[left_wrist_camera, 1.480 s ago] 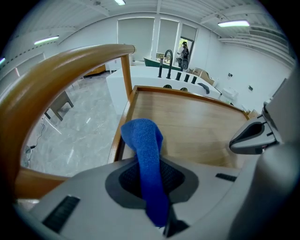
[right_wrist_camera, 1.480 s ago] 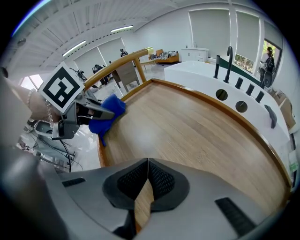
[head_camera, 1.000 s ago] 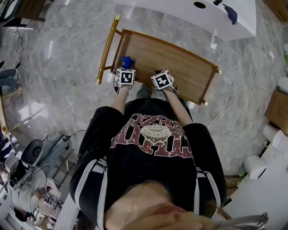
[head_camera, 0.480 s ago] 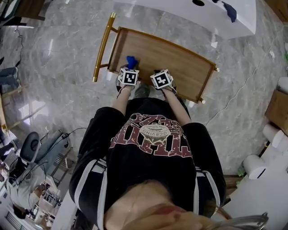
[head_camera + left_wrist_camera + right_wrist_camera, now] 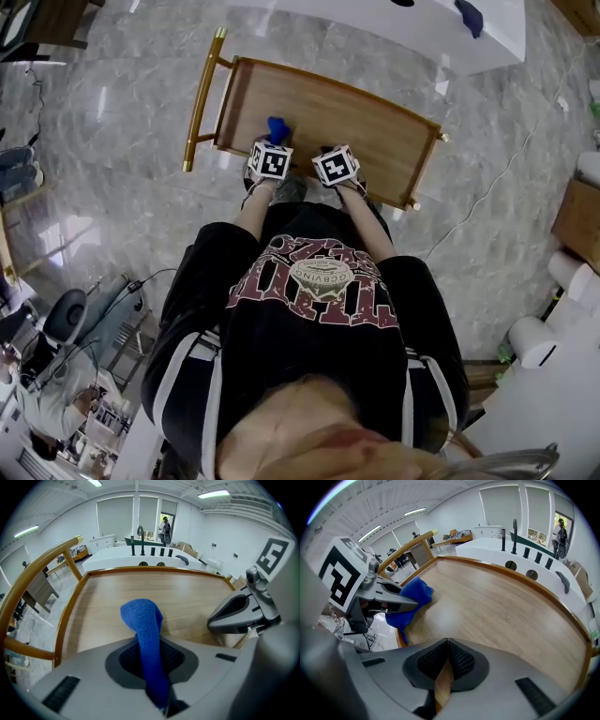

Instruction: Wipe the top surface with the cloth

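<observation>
One blue cloth [image 5: 142, 618] between left tongs [image 5: 150, 645].

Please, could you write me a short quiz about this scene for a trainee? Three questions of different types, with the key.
1. True or false: the right gripper holds the cloth.
2. The left gripper is: A open, empty; B shut on the cloth; C shut on nothing.
3. Fill in: the cloth is over the wooden top's ___ part, by the person's own sides.
Key: 1 false; 2 B; 3 left.
</observation>
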The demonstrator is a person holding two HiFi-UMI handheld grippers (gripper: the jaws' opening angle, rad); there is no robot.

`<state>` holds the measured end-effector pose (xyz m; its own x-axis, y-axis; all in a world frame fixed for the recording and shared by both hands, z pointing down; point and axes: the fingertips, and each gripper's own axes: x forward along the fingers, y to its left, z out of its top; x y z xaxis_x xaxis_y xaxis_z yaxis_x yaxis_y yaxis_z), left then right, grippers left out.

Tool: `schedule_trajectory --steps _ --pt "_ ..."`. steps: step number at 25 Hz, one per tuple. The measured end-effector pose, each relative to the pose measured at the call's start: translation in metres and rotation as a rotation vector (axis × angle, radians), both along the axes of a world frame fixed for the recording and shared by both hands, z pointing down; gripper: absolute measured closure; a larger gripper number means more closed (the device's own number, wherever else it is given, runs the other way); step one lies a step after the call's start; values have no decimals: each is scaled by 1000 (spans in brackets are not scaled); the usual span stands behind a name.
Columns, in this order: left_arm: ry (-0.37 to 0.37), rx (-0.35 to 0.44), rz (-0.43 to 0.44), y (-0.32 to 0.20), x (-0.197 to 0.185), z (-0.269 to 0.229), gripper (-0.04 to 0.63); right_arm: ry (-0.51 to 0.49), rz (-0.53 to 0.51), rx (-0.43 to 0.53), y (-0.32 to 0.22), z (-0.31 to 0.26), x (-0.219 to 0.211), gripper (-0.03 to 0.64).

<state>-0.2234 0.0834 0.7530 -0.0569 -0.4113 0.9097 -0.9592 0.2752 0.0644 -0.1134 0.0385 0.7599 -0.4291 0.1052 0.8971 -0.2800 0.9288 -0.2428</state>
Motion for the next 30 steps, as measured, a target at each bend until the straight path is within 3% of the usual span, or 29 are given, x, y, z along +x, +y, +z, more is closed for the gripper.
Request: schedule_trajectory --steps 17,30 --pt "32 0 132 -31 62 5 495 7 53 5 -20 0 43 598" --pt "63 14 241 -57 124 5 495 20 150 5 -41 -1 92 598"
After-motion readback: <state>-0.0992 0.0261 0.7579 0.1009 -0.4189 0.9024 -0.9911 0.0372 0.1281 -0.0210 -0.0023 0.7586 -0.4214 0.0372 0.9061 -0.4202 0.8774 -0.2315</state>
